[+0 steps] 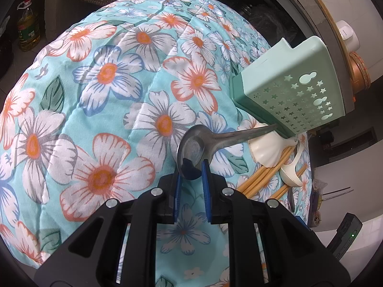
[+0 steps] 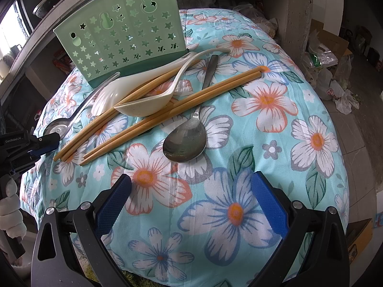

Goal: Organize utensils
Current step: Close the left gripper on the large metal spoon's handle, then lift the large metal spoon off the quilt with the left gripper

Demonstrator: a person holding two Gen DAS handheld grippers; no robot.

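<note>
The left tongs (image 1: 191, 167) are clamped on the bowl of a metal spoon (image 1: 215, 143), its handle pointing right toward the green utensil holder (image 1: 287, 91). The right tongs (image 2: 191, 201) stand wide apart over the floral cloth (image 2: 239, 215). Beyond them lie a second metal spoon (image 2: 185, 141), chopsticks (image 2: 167, 110) and two white spoons (image 2: 148, 105), just near of the holder.

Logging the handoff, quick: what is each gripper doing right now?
Left gripper: shut on the bowl of a metal spoon.
Right gripper: open, holding nothing, above the floral cloth.
</note>
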